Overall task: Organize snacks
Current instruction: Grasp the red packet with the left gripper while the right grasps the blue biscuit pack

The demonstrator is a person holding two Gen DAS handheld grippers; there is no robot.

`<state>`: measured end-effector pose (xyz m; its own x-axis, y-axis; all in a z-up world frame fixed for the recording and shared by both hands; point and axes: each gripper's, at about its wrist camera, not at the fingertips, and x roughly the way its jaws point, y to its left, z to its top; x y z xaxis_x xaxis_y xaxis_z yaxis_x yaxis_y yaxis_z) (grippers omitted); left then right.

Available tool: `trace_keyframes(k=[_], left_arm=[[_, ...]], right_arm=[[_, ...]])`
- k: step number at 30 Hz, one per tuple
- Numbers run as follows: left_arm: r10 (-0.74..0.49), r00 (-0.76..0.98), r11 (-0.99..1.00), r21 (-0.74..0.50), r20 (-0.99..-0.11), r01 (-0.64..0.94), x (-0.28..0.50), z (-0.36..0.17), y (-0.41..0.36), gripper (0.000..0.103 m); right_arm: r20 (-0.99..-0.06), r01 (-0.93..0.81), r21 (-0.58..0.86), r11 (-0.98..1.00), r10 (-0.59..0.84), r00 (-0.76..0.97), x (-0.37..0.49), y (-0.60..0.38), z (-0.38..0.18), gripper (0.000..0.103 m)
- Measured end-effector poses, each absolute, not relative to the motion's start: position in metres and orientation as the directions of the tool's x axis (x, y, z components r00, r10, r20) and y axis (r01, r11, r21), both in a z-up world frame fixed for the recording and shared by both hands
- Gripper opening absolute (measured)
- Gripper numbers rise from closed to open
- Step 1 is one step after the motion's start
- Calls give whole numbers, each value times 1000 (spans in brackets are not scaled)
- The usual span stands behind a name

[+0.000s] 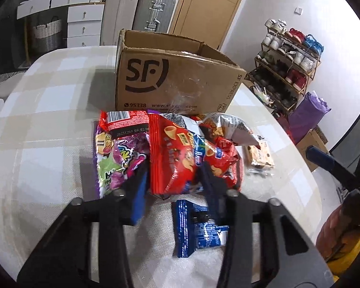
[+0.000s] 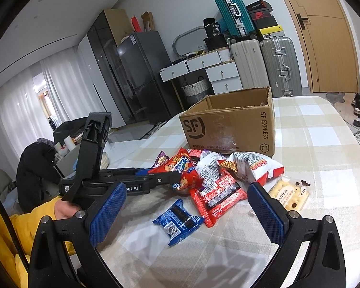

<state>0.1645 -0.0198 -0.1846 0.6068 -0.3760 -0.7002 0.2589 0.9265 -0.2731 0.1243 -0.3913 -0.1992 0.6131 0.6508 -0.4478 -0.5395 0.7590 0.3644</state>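
A pile of snack packets lies on the checked tablecloth in front of an open SF cardboard box (image 1: 175, 76), which also shows in the right wrist view (image 2: 230, 124). My left gripper (image 1: 172, 175) has its two blue-padded fingers on either side of a red chips bag (image 1: 177, 158), closing on it; the right wrist view shows it (image 2: 177, 176) at the same bag (image 2: 183, 168). A blue cookie packet (image 1: 199, 228) lies just below it. My right gripper (image 2: 187, 213) is open and empty above the blue packet (image 2: 177, 220) and a red bar wrapper (image 2: 218, 194).
A purple-green candy bag (image 1: 115, 158), a white-red bag (image 2: 256, 165) and a clear biscuit pack (image 2: 290, 192) lie in the pile. A shoe rack (image 1: 288, 72) stands right of the table. Suitcases (image 2: 278, 64) and drawers stand behind the box.
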Motion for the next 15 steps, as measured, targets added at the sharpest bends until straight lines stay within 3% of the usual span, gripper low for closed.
trace_keyframes(k=[3, 15], left_arm=[[-387, 605, 921, -270, -695, 279, 168, -183, -23, 23], [-405, 622, 914, -313, -670, 258, 132, -181, -7, 20]], right_arm=[[-449, -539, 364, 760, 650, 613, 124, -391, -200, 102], [-447, -533, 359, 766, 642, 623, 119, -392, -199, 102]])
